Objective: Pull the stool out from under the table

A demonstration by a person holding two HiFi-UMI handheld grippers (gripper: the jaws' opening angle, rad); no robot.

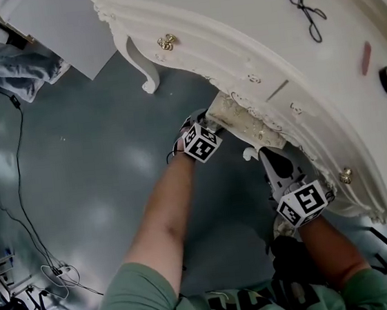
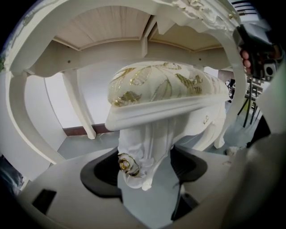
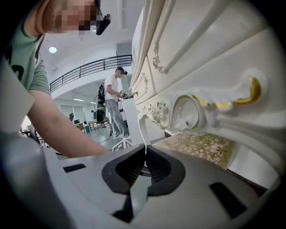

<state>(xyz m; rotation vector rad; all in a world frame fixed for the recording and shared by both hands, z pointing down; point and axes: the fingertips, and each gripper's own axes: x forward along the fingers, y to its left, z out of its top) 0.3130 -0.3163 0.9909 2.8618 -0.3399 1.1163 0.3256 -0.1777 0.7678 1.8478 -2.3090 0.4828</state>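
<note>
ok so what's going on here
A person with a claw in each hand is crouched at a white table with a stool tucked under it. The left claw is open around the stool's leg, its pads not pressing on it. The right claw is shut and empty, near the cushion. The stool hasn't been pulled out yet.

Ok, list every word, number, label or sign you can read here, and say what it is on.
No text can be read whole.
Green shirt: dark print across the chest, creased and cut off by the picture's edge, not readable.
Left marker cube: black and white square pattern, no letters.
Right marker cube: the same kind of pattern, no letters.
</note>
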